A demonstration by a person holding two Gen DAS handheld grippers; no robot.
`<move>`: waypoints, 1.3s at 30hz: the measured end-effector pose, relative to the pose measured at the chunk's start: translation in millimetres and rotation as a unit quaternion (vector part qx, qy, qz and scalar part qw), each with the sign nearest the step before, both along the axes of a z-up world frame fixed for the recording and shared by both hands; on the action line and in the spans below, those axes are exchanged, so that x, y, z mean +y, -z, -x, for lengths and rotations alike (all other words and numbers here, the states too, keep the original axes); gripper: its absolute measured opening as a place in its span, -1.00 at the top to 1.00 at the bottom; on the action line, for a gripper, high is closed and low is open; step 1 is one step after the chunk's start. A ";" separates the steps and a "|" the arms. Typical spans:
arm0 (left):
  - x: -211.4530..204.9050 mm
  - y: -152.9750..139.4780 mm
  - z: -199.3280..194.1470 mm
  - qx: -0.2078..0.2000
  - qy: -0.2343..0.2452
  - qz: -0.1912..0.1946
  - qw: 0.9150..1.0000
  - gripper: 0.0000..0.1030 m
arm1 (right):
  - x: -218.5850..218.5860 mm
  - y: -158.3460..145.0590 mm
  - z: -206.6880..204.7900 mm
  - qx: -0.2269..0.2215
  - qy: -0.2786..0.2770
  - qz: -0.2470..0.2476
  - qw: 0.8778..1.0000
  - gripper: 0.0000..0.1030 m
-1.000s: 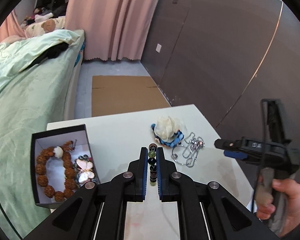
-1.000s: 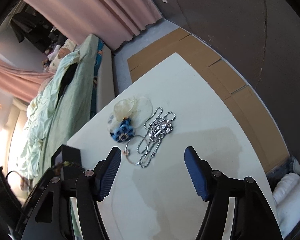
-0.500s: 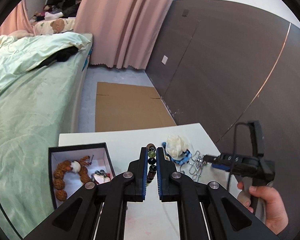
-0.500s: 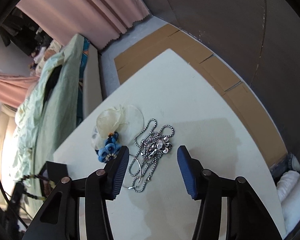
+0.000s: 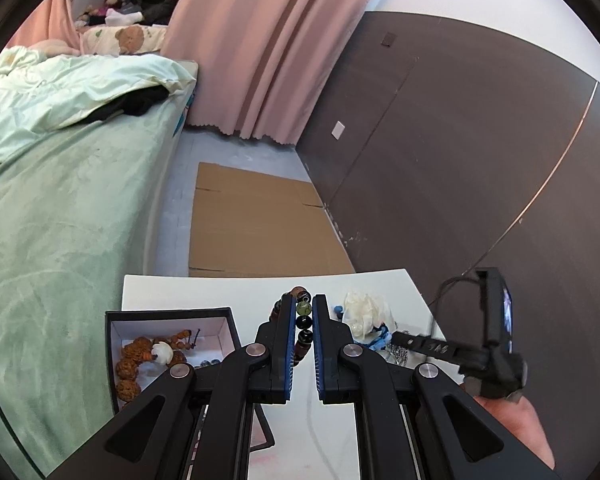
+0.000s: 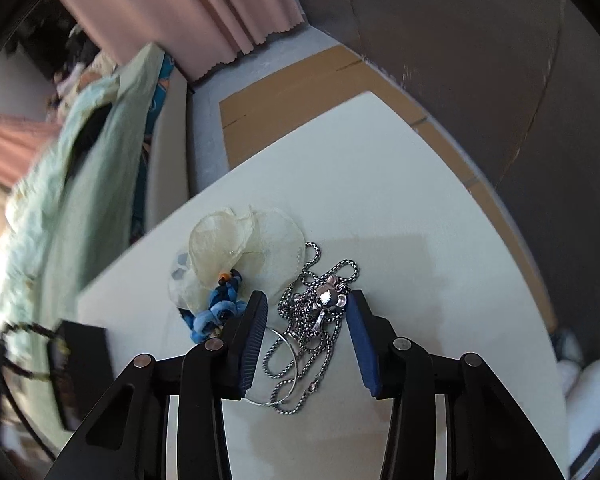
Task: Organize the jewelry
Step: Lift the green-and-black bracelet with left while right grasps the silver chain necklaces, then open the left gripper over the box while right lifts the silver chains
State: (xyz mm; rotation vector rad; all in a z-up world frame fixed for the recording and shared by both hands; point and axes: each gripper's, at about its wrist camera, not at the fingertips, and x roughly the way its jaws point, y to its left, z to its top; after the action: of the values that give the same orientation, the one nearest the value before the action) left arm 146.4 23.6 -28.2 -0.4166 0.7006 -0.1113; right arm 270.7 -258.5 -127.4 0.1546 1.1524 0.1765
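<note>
My left gripper (image 5: 301, 304) is shut on a dark beaded bracelet (image 5: 303, 322) and holds it above the white table (image 5: 204, 292), to the right of the black jewelry box (image 5: 112, 316). The box holds a brown seed bracelet (image 5: 130, 360) with a white bead. My right gripper (image 6: 306, 300) is open, its fingers straddling a silver chain necklace (image 6: 316, 316) with a pendant that lies on the table. A cream flower piece with blue beads (image 6: 236, 248) lies just left of the chain; it also shows in the left wrist view (image 5: 364, 312).
A bed with a green cover (image 5: 60, 200) runs along the table's left side. Flat cardboard (image 5: 252, 224) lies on the floor beyond the table. A dark wall panel (image 5: 460, 160) stands on the right. The box (image 6: 80, 364) shows blurred at the right wrist view's left edge.
My left gripper has risen with the bracelet and shifted toward the box. My right gripper has come down over the silver chain and its fingers have narrowed around it.
</note>
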 end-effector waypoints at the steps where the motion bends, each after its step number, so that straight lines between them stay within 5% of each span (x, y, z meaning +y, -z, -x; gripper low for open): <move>1: 0.6 -0.8 0.8 -0.001 -0.001 0.000 1.000 0.85 | 6.6 -0.8 1.2 -0.006 -0.007 0.024 1.000 0.19; 5: 3.5 -4.3 7.0 -0.004 -0.004 0.002 1.000 0.85 | 17.5 -1.3 6.8 -0.024 -0.026 0.077 0.996 0.25; 10: 8.0 -9.7 16.1 -0.009 -0.009 0.002 1.000 0.85 | 2.7 -5.2 9.8 -0.013 -0.020 0.043 0.999 0.28; 11: 9.1 -10.7 17.6 -0.010 -0.010 0.001 1.000 0.85 | -3.8 -5.9 10.7 -0.009 -0.016 0.023 1.000 0.40; 12: 10.5 -11.8 19.9 -0.012 -0.012 0.001 1.000 0.85 | -9.7 -6.5 11.5 -0.004 -0.012 0.000 1.000 0.83; 13: 12.1 -12.7 22.0 -0.013 -0.014 0.000 1.000 0.85 | -16.8 -7.1 11.4 0.003 -0.005 -0.021 1.000 0.87; 21: 24.3 -17.7 36.3 -0.019 -0.035 0.001 0.999 0.85 | -39.4 -14.0 21.1 -0.006 0.014 -0.105 0.994 0.87; 36: 44.2 -5.3 39.7 0.004 -0.049 0.000 0.999 0.84 | -22.3 -81.5 64.8 -0.101 -0.025 -0.181 0.978 0.88; 38: 46.4 1.2 36.2 0.024 -0.037 0.025 0.999 0.62 | -19.2 -88.1 69.5 -0.110 -0.032 -0.187 0.976 0.88; 39: 47.1 2.8 35.9 0.029 -0.038 0.028 0.998 0.18 | -17.0 -92.2 70.7 -0.114 -0.036 -0.190 0.974 0.88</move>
State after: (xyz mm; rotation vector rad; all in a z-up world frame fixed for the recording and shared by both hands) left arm 110.5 70.8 -31.1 -0.5013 0.7391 -0.0470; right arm 200.0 -275.5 -35.1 0.4209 0.8857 0.4680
